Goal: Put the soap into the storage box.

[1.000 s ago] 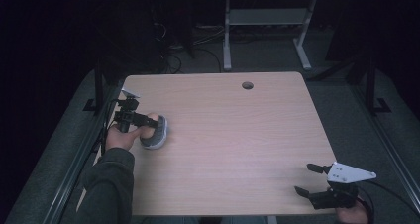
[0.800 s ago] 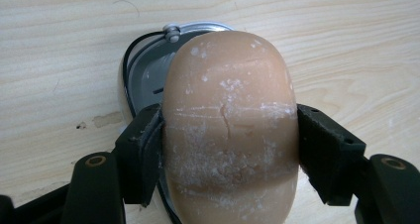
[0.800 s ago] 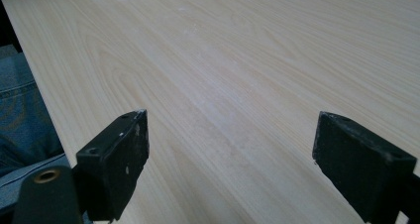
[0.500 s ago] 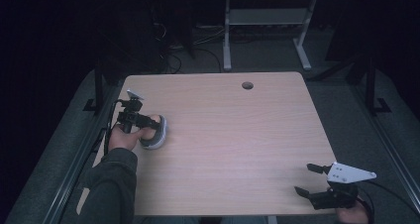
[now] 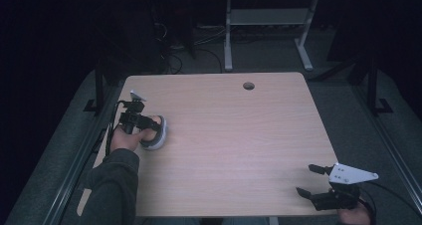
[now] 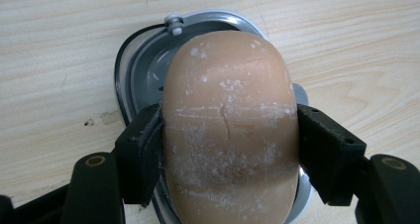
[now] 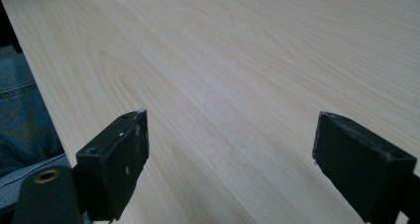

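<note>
The left gripper pinches a tan soap bar over its grey soap dish; the right gripper hovers spread above the wooden table

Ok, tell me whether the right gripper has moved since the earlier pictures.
No. The right gripper sits at the same spot by the table's near right corner.

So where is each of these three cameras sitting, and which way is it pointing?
High view: above the person's side, looking forward and down on the table; shows a sleeved forearm, both hands and both claws.
Left gripper view: rides on the left claw, looking down at the soap it clamps over a grey dish.
Right gripper view: rides on the right claw, open, looking across bare tabletop.
Shared: soap and dish also appear in the high view.
</note>
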`<state>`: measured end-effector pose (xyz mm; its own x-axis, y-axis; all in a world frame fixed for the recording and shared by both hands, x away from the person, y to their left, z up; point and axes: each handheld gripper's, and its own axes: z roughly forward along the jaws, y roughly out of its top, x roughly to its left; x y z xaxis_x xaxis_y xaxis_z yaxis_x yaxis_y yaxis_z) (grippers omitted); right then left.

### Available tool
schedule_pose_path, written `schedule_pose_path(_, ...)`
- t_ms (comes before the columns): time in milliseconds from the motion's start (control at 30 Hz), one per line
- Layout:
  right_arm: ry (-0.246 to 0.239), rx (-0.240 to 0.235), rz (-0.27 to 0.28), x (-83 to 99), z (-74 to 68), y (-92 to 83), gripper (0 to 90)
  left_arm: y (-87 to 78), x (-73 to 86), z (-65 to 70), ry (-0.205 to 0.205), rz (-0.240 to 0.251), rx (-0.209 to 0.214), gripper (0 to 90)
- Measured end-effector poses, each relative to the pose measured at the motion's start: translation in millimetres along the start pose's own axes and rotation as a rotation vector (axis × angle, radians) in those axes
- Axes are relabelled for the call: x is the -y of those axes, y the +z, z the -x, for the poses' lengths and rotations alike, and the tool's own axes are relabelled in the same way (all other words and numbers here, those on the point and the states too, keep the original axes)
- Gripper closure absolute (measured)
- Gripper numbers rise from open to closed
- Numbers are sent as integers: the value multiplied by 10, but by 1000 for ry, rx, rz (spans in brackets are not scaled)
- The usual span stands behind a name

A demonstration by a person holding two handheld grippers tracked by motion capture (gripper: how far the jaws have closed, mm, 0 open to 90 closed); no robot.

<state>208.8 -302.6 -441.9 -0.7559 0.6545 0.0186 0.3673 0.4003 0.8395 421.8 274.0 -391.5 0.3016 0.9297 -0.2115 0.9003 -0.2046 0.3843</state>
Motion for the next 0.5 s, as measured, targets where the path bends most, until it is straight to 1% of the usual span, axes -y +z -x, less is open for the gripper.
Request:
schedule_pose_path(33,0,0,0,0,0,0,138,2,1,0,1,2,-1,319)
schedule_pose_path(67,-1,0,1,0,1,0,138,-1,-5,-1,10,-7,-2,318)
schedule_pose_path(167,-5,1,5,-1,4,1,138,5,-8,3,12,-9,-3,318)
schedule_pose_path(233,2,0,1,-1,-1,-1,138,6,-12,3,16,-11,-3,318)
schedule_pose_path(267,-6,2,5,-1,4,1,138,5,-14,4,14,-10,-3,318)
schedule_pose_path(500,0,0,2,1,3,-1,138,18,-11,5,13,-15,-14,316)
